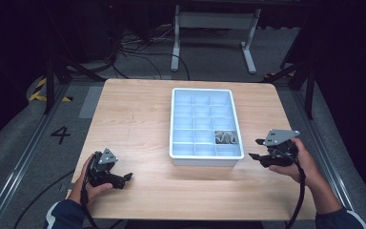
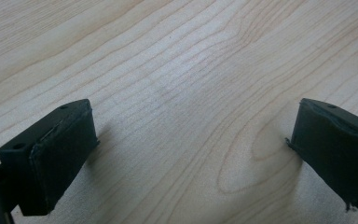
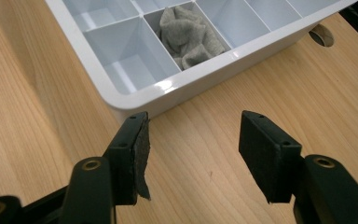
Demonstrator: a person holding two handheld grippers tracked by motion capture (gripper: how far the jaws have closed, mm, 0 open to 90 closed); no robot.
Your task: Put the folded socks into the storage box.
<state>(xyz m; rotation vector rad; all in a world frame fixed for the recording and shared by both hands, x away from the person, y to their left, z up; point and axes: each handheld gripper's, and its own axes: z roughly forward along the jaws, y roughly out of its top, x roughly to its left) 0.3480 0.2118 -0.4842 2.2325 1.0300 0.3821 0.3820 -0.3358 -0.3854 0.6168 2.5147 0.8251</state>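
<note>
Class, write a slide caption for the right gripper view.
Open right gripper beside the white tray, grey cloth in one compartment.

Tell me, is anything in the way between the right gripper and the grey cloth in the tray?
Yes. The tray's white wall stands between the right gripper and the grey cloth, which lies down inside a compartment by that edge. The jaws are open with only bare table between them, so they would likely need to go over the wall.
</note>
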